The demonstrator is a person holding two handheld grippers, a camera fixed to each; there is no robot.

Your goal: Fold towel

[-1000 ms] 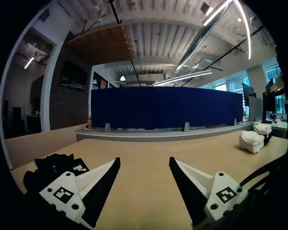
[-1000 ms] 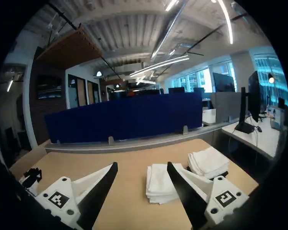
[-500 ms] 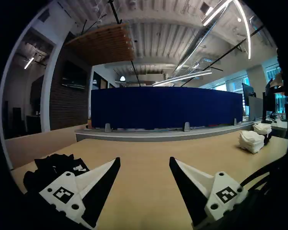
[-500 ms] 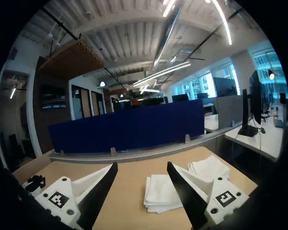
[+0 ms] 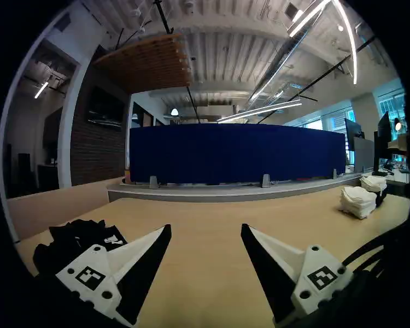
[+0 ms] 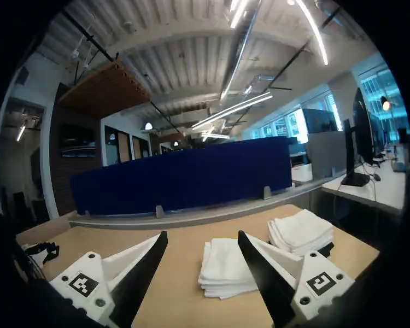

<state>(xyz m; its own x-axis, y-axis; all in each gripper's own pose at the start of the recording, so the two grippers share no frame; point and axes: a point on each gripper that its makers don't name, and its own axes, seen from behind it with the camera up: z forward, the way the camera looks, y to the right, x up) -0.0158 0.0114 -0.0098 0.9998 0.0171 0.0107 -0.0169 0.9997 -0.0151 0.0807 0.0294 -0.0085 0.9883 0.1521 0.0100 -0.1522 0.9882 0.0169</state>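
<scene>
Two stacks of folded white towels lie on the wooden table. In the right gripper view the near stack [image 6: 224,268] sits just ahead of my open right gripper [image 6: 202,240], partly behind its right finger, and the second stack [image 6: 300,232] lies farther right. In the left gripper view both stacks, the near one [image 5: 358,201] and the far one [image 5: 374,182], rest far off at the table's right end. My left gripper [image 5: 205,232] hangs open low over bare tabletop [image 5: 205,218] with nothing between its fingers.
A black object with a white tag [image 5: 79,238] lies at the left by my left finger. A blue partition [image 5: 232,153] on a grey rail bounds the table's far edge. A monitor [image 6: 355,139] stands on the neighbouring desk to the right.
The right gripper has shifted a little and tilted, so the near towel stack sits slightly more to the left between its fingers. The left gripper has stayed put.
</scene>
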